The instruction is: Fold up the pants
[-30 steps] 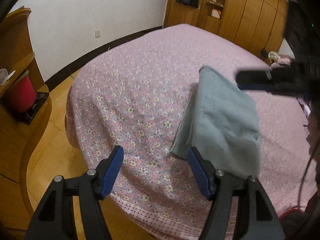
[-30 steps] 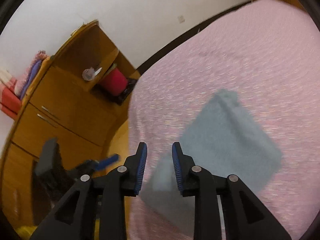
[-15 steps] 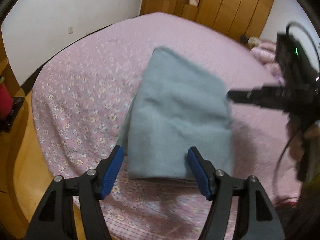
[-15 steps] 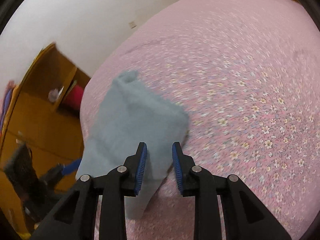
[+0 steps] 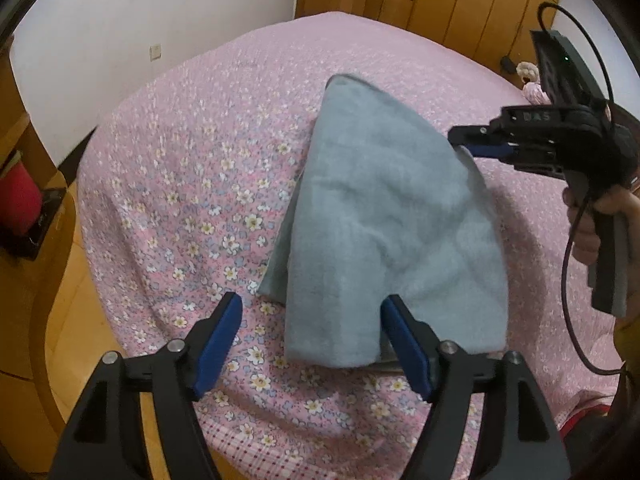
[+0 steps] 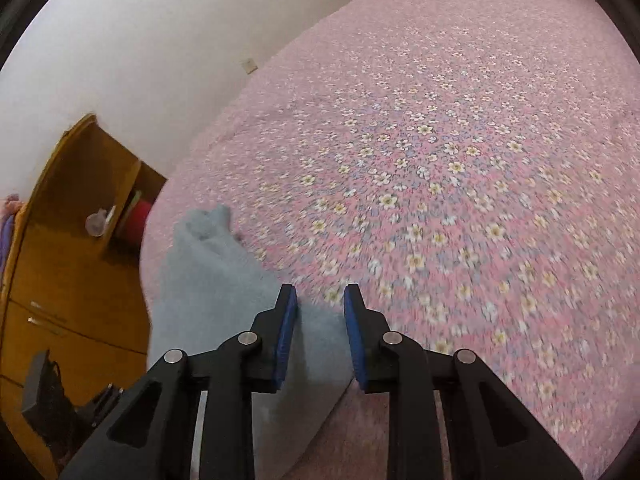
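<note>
The grey-blue folded pants [image 5: 384, 216] lie on the pink flowered bed [image 5: 192, 184], near its front corner. My left gripper [image 5: 312, 340] is open, its blue pads either side of the pants' near edge, just above it. My right gripper [image 5: 460, 142] shows at the pants' right edge. In the right wrist view the right gripper [image 6: 320, 332] has its jaws slightly apart over the edge of the pants [image 6: 216, 292]; I cannot tell whether cloth is pinched.
A wooden bedside cabinet [image 6: 76, 264] with a red object [image 5: 18, 196] stands left of the bed. Wooden wardrobes [image 5: 460, 4] line the far wall. Wood floor [image 5: 80, 320] runs beside the bed. A cable [image 5: 576, 264] hangs from the right gripper.
Both grippers have moved in toward the pants. The left view swung so the pants now lie between its pads. The right gripper came down to the pants' right edge.
</note>
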A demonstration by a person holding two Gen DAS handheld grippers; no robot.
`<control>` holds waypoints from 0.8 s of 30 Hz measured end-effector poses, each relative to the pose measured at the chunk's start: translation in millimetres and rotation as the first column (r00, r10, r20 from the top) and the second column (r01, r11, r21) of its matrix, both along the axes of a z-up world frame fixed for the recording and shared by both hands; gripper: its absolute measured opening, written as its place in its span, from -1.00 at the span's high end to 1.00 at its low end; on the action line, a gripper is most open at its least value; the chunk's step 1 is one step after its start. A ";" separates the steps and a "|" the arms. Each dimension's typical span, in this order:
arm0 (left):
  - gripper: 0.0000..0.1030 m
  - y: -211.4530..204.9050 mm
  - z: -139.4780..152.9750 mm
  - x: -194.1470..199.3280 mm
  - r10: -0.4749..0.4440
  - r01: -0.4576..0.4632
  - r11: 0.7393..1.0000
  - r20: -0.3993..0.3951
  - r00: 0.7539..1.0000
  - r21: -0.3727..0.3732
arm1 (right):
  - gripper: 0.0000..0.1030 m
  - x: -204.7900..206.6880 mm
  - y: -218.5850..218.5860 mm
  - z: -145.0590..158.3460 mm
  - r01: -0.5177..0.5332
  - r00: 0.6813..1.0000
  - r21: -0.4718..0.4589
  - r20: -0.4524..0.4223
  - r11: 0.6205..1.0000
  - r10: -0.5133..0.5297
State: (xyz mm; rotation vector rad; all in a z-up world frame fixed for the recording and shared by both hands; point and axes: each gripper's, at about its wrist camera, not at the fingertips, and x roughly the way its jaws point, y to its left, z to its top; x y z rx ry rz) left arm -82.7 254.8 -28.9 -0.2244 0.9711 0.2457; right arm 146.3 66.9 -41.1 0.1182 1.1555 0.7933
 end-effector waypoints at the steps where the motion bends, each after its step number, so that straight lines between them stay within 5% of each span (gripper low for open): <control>1: -0.48 -0.4 4.4 0.7 -0.006 0.006 1.000 0.011 1.000 0.010 | 0.48 -2.6 -9.1 3.4 0.000 1.000 0.013 -0.009 1.000 0.000; 5: -0.48 -0.8 19.9 8.5 -0.041 0.041 0.999 0.056 0.998 0.011 | 0.28 -21.9 -33.5 5.8 -0.008 0.996 0.085 -0.089 0.996 0.015; 13: -0.48 31.3 22.7 54.1 -0.114 0.118 0.990 0.047 0.992 -0.080 | 0.23 -48.1 -49.1 -30.2 0.047 0.966 0.102 -0.258 0.994 -0.019; 20: -0.35 56.9 2.2 86.0 -0.163 0.160 0.955 0.009 0.987 -0.249 | 0.02 -48.6 -25.8 -35.3 0.054 0.966 0.122 -0.258 0.991 -0.021; 24: -0.35 56.9 -4.5 94.6 -0.192 0.185 0.943 0.000 0.981 -0.277 | -0.03 -51.6 -22.6 -48.6 0.072 0.964 0.170 -0.264 0.983 -0.025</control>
